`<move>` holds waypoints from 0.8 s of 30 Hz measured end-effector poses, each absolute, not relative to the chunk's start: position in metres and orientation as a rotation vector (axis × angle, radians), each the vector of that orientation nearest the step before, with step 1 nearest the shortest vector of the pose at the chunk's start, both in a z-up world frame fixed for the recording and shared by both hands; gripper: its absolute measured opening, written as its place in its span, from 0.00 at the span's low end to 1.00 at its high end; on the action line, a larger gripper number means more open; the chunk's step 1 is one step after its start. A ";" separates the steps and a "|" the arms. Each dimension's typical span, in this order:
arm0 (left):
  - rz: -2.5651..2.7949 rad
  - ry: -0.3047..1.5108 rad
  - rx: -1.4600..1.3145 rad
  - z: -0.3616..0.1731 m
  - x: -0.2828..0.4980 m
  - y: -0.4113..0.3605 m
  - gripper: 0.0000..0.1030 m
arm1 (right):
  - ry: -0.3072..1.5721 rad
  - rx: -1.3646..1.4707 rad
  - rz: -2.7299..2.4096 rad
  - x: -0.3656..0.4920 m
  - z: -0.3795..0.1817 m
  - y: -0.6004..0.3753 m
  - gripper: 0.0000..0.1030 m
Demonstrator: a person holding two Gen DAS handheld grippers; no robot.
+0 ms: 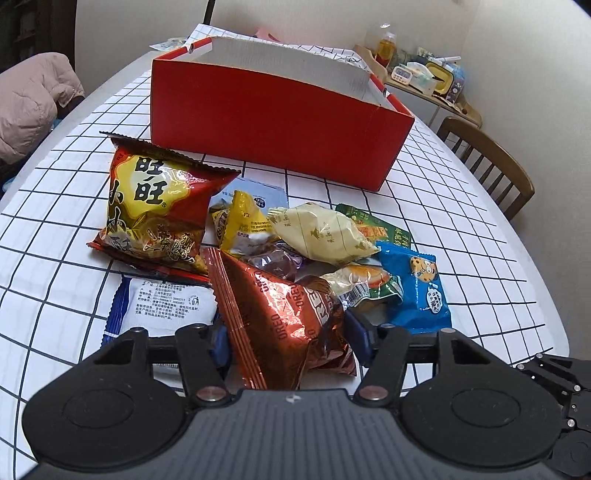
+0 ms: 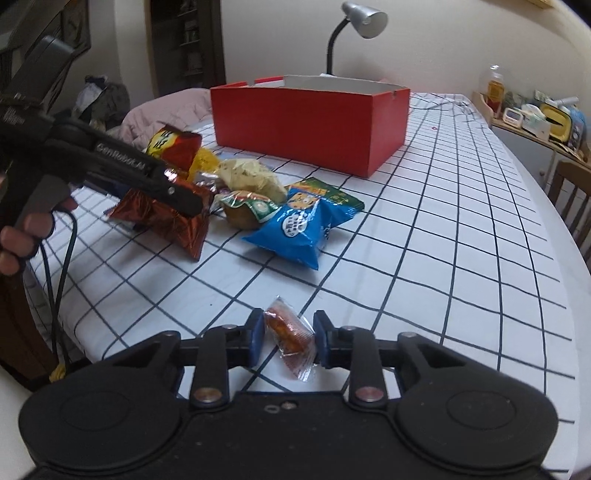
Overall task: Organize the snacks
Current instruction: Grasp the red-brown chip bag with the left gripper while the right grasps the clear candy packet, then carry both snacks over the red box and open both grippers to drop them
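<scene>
An open red box stands at the back of the checked tablecloth. In front of it lies a heap of snack packets. My left gripper is shut on a copper Oreo bag at the near side of the heap, its blue pads pressing both sides. My right gripper is shut on a small orange sweet packet near the table's front edge, apart from the heap. A red-yellow crisp bag, a cream packet and a blue cookie packet lie loose.
A white-blue packet lies left of the Oreo bag. A wooden chair stands at the table's right side, a cluttered shelf behind it. A desk lamp rises behind the box. A hand holds the left gripper's handle.
</scene>
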State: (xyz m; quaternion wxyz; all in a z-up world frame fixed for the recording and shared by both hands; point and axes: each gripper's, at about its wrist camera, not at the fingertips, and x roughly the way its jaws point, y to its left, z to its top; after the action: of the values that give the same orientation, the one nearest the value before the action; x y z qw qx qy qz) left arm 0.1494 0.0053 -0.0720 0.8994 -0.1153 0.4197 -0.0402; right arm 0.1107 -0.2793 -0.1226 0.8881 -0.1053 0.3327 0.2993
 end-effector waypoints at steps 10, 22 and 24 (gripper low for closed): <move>-0.091 0.813 -0.248 -0.055 0.126 0.009 0.54 | 0.644 -0.188 0.566 0.100 -0.105 -0.275 0.25; -0.089 0.730 -0.199 0.000 0.111 0.014 0.54 | 0.573 -0.159 0.539 0.107 -0.051 -0.259 0.25; -0.090 0.715 -0.189 0.011 0.114 0.015 0.54 | 0.567 -0.137 0.537 0.112 -0.042 -0.257 0.25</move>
State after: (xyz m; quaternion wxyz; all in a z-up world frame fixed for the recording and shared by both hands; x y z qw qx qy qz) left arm 0.1139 0.0146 0.0111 0.9314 -0.0923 0.3495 -0.0438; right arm 0.1123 -0.2575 -0.0416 0.9224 -0.0670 0.2760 0.2617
